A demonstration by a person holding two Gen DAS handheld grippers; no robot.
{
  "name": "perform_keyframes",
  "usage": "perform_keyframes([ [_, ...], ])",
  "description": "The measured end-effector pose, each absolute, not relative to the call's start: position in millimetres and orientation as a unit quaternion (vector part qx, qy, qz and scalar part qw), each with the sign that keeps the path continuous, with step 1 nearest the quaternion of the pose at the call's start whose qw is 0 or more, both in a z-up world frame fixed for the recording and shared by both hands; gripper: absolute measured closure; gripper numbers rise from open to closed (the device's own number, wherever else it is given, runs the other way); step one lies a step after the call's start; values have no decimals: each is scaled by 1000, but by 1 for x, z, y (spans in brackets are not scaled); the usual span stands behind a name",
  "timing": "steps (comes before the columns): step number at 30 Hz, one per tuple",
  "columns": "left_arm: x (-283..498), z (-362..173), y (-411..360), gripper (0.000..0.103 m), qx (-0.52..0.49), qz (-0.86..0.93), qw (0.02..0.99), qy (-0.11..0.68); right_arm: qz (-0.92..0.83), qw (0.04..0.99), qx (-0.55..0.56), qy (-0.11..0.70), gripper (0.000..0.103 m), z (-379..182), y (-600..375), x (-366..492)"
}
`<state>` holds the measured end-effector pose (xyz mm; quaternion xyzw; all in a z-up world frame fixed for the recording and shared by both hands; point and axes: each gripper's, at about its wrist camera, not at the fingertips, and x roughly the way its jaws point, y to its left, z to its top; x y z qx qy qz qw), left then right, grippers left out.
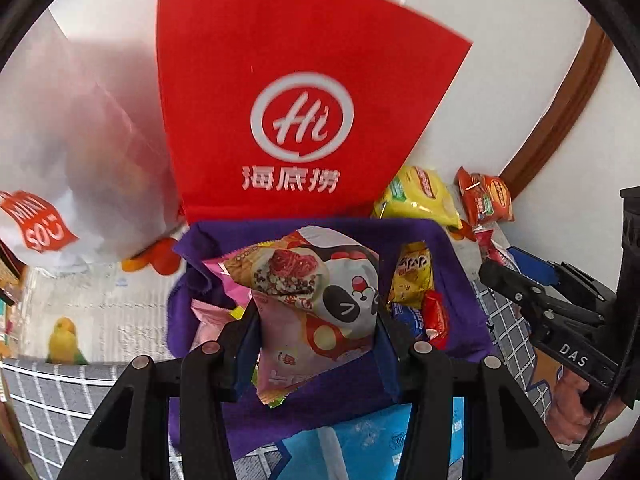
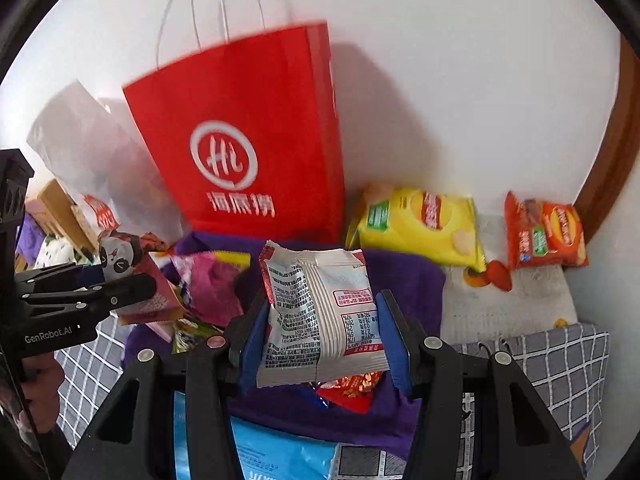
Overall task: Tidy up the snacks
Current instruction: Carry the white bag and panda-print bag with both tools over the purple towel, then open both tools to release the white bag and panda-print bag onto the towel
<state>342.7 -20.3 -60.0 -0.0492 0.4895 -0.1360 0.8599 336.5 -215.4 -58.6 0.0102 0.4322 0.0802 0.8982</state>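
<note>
White wall behind, red paper bag (image 1: 304,92) upright behind purple bin (image 1: 452,248). Left gripper (image 1: 316,332) clamps panda snack pack (image 1: 320,300) above the bin; right gripper (image 2: 320,332) pinches white packet (image 2: 320,312) mid-body. Both look light, crinkly, slippery (air-puffed, crushable), so grip near seams. Bin's bottom hidden under wrappers; print blurred.
</note>
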Motion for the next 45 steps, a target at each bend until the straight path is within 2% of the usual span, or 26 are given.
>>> perform_keyframes([
  [15, 356, -83, -17, 55, -48, -138, 847, 511, 65, 864, -10, 499, 51, -117, -211, 364],
  [38, 360, -91, -21, 54, -48, -144, 848, 509, 64, 855, -27, 515, 51, -130, -205, 368],
  [45, 360, -92, -24, 54, -51, -152, 848, 505, 70, 865, -29, 496, 42, -116, -202, 362],
])
